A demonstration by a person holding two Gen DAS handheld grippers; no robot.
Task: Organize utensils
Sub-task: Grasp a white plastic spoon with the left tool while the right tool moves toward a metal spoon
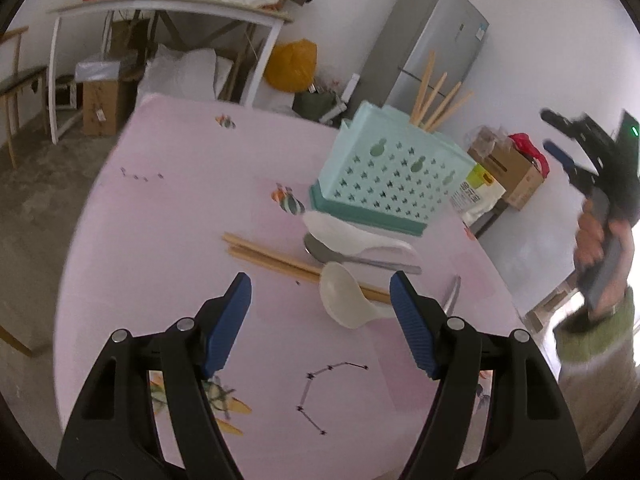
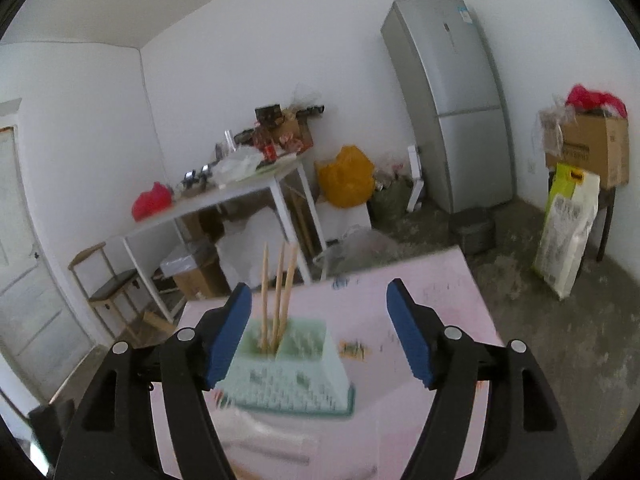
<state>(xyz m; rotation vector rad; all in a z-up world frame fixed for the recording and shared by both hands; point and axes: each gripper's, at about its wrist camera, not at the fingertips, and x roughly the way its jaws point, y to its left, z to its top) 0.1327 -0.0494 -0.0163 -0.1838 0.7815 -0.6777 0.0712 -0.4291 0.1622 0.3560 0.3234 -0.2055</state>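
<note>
Chopsticks (image 1: 438, 98): four are stood upright in the mint holder (image 1: 394, 172) on the pink surface (image 1: 168, 216)
Loose utensils: chopsticks (image 1: 272, 258), spoons (image 1: 346, 294) — laid beside the holder
Left gripper (image 1: 320, 320): jaws held wide apart, empty
Right gripper (image 2: 318, 330): jaws spread wide, empty — above the holder

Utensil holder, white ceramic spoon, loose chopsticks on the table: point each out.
utensil holder (image 1: 394, 176), left wrist view, perforated side wall.
white ceramic spoon (image 1: 344, 294), left wrist view, middle of the bowl.
loose chopsticks (image 1: 272, 258), left wrist view, mid-length of the pair.
</note>
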